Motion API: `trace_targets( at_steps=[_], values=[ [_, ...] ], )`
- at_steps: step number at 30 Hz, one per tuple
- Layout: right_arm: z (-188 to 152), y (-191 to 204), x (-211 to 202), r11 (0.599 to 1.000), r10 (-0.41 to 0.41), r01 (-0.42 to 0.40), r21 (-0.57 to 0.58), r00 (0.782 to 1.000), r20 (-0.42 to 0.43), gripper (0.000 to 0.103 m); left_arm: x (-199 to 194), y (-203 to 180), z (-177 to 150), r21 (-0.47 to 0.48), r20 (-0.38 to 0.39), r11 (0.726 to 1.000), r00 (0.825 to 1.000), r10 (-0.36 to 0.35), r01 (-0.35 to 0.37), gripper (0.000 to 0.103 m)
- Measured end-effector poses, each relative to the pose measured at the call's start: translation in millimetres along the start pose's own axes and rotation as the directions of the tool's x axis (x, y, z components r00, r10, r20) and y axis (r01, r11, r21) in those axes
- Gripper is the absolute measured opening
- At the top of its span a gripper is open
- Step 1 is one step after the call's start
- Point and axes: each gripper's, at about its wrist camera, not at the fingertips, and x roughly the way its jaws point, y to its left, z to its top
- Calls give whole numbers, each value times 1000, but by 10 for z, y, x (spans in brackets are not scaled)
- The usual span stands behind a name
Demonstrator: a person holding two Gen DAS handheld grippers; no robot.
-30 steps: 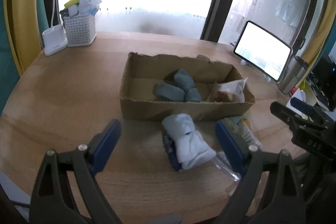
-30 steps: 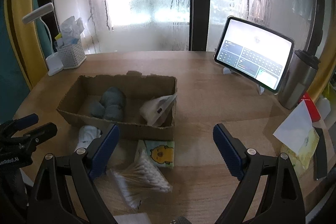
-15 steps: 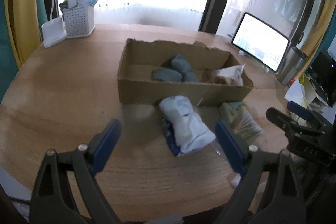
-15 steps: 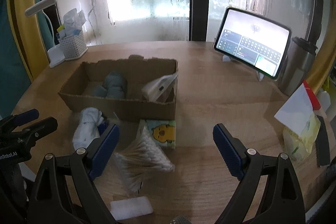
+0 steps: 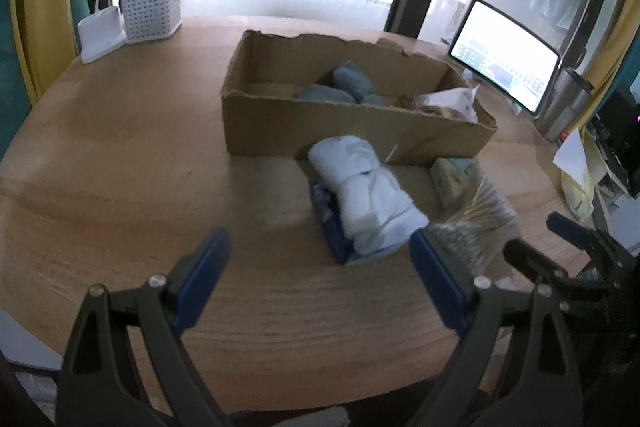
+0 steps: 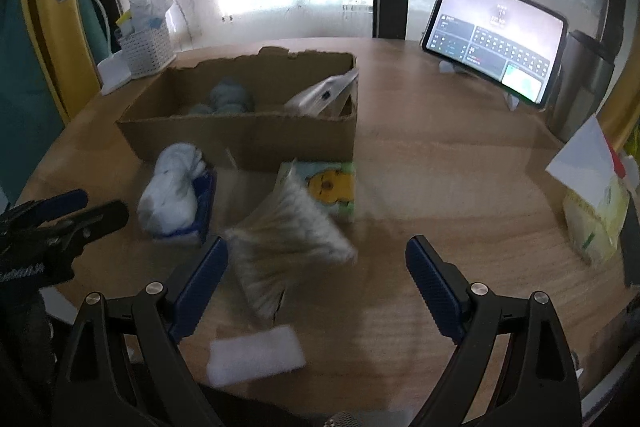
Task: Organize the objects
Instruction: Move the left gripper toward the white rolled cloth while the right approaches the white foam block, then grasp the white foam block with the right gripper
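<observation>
Left wrist: one cardboard box (image 5: 344, 125), one white roll (image 5: 366, 195), one tablet (image 5: 505, 67).

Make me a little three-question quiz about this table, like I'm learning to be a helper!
1. True or false: the white socks are inside the box.
2. What lies in the box next to the grey socks? A) a white packet B) a cup C) a book
3. Fill in: the cotton swabs lean on the ____ pack with a yellow cartoon.

Key: 1 false, they lie in front of it. 2 A. 3 tissue.
</observation>
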Motion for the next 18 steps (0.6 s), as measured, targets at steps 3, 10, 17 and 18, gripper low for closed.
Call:
trace_targets(
  at_steps=[3, 10, 17, 18],
  values=[
    [-89, 29, -9, 1000, 9, -9, -3, 1000, -12, 93, -6, 35, -58, 0, -8, 1000, 1000, 10, -10, 92],
    [-255, 113, -51, 999, 29, -30, -24, 999, -33, 93, -59, 118, -282, -2, -51, 1000, 998, 25, -26, 92],
    [-330, 161, -117, 999, 30, -32, -33, 999, -35, 93, -109, 73, -384, 10, -58, 1000, 998, 10, -9, 92],
    [-338, 169, -127, 999, 32, -33, -34, 999, -35, 93, -123, 64, -388, 13, -55, 1000, 998, 9, -9, 92]
  ],
)
